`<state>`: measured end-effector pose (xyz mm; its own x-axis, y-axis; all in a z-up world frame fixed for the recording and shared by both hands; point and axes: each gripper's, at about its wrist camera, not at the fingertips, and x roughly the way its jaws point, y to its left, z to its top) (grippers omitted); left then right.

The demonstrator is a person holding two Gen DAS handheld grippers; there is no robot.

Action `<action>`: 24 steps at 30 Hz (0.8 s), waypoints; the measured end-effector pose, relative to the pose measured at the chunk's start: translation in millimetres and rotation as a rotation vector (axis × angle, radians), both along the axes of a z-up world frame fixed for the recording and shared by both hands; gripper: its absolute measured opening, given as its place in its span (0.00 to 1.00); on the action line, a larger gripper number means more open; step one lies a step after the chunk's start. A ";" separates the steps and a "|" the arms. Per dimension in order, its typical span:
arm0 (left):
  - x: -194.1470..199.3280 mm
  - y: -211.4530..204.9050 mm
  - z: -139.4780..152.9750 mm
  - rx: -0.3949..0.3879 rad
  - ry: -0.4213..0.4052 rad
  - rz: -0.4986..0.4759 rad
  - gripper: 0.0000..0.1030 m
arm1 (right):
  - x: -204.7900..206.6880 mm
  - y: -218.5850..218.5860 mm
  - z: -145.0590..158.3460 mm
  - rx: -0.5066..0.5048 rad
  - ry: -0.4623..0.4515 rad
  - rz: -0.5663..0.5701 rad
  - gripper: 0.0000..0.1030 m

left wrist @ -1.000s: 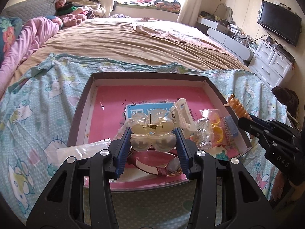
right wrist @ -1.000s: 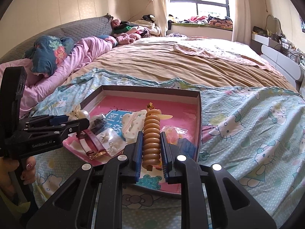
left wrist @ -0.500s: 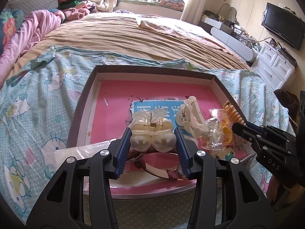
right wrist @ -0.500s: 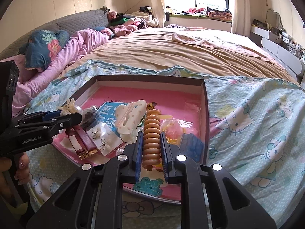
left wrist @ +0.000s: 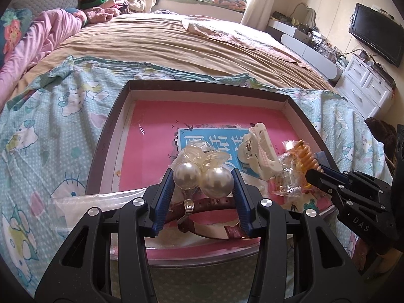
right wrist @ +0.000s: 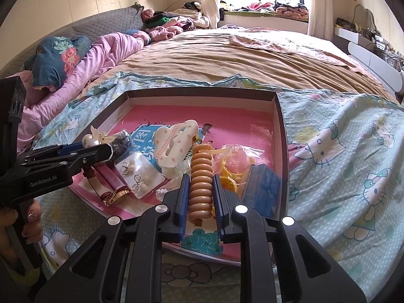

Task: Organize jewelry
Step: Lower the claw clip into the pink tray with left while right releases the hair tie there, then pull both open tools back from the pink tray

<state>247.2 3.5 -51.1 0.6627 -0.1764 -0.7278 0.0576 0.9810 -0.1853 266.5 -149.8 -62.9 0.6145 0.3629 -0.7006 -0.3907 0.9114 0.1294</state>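
Pearl clip point(left wrist: 203, 176) between left gripper point(left wrist: 203, 194) pads

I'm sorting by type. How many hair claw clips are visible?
2: the pearl claw clip gripped by the left hand-held gripper, and the cream claw clip lying in the tray. Others may be buried.

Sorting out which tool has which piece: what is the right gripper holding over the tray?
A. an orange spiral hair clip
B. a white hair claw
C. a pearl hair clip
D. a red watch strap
A: the right gripper has its pads against the orange spiral hair clip over the tray.
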 end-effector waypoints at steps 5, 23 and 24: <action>0.0 0.2 0.6 -0.002 -0.006 -0.001 0.40 | -5.2 -4.8 5.1 0.006 -0.016 -0.007 0.33; -38.6 1.4 45.4 -0.007 -0.081 0.024 0.90 | -58.5 -29.4 53.9 0.015 -0.136 -0.038 0.90; -43.6 0.8 48.9 0.000 -0.088 0.023 0.91 | -63.7 -31.2 59.2 0.020 -0.149 -0.038 0.91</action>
